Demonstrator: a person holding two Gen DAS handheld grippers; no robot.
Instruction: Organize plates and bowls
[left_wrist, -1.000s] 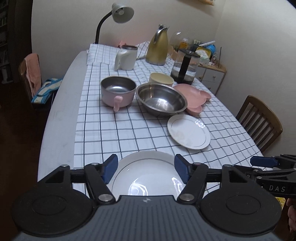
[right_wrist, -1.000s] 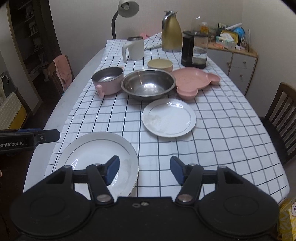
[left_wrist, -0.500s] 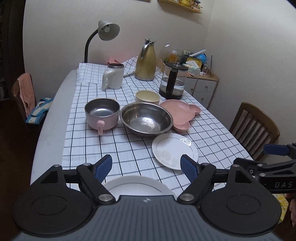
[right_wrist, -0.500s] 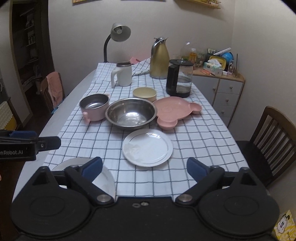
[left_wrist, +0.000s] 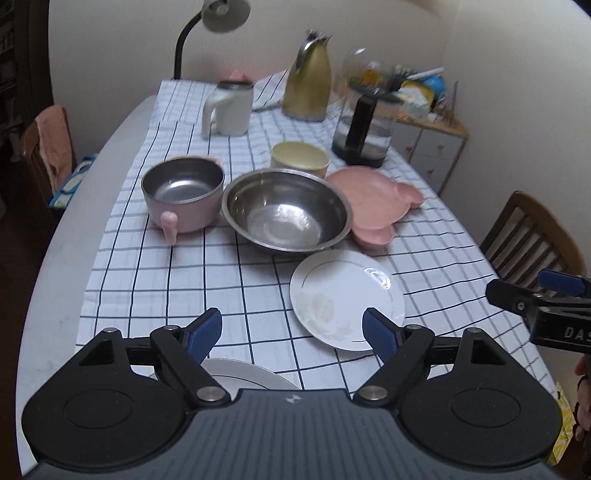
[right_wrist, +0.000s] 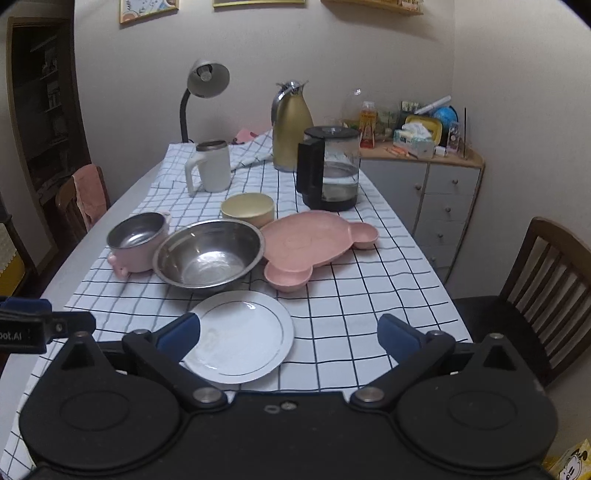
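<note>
Glazed white plate (right_wrist: 240, 334) just ahead of right claw (right_wrist: 288, 332), flat on counter (right_wrist: 369, 295) | brittle, slick, stiff: take by rim | both claws wide open, empty | left claw (left_wrist: 291, 330) above bigger plate (left_wrist: 243, 373), bowl (left_wrist: 286, 210) beyond

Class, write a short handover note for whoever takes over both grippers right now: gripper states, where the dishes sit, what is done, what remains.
Left gripper: jaws open, empty, above the near table edge.
Right gripper: jaws open, empty.
Large white plate: near edge, under the left gripper.
Small white plate: ahead of the right gripper.
Steel bowl, pink pot, yellow bowl and pink bear plate: mid-table, unstacked.
Done: nothing stacked.
Left: stack plates, nest bowls.
</note>
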